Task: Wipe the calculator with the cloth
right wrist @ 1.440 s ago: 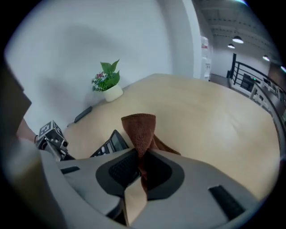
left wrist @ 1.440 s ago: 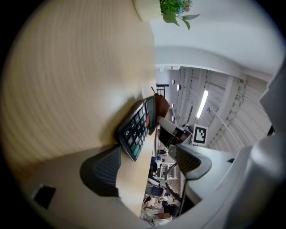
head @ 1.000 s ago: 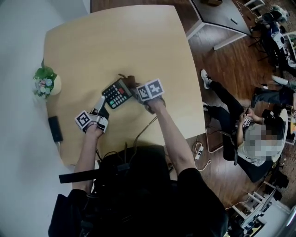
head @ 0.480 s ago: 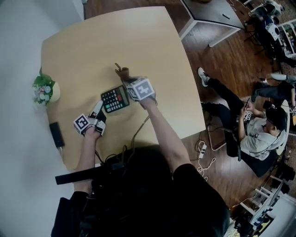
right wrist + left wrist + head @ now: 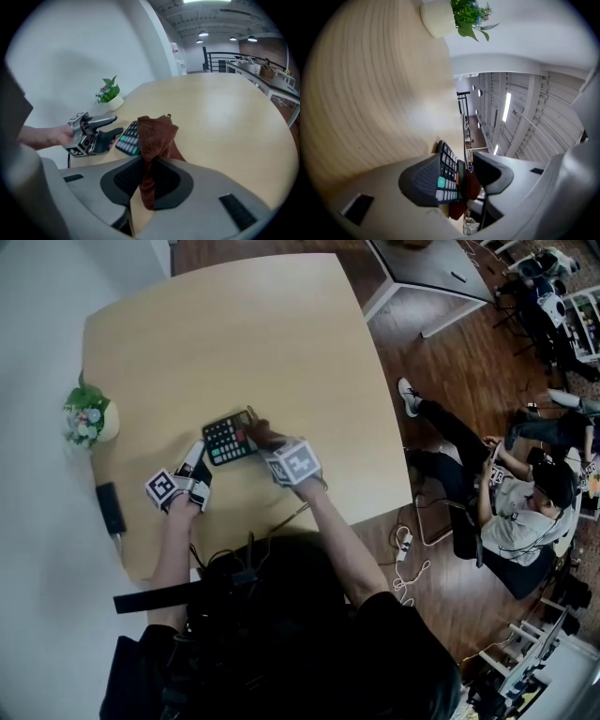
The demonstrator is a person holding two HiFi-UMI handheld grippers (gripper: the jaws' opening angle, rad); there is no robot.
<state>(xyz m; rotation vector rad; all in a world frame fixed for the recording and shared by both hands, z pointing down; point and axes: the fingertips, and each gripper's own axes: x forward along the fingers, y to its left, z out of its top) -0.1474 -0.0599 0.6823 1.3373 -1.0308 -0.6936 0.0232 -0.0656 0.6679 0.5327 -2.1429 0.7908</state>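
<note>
Two grippers engaged | calculator (image 5: 228,438) lay flat on table (image 5: 234,334), well apart from plant pot (image 5: 111,420) | left gripper (image 5: 461,174): jaws had just been closing, not yet pressing its pot-side end | right gripper (image 5: 150,180) pinched soft cloth (image 5: 154,136) (limp, draping) | judged light, rigid, slippery: hold by edges.

Left gripper (image 5: 199,461) jaws just closing around calculator (image 5: 228,438) (not yet pinching), right gripper (image 5: 266,444) angled down, clamping cloth (image 5: 157,133)
</note>
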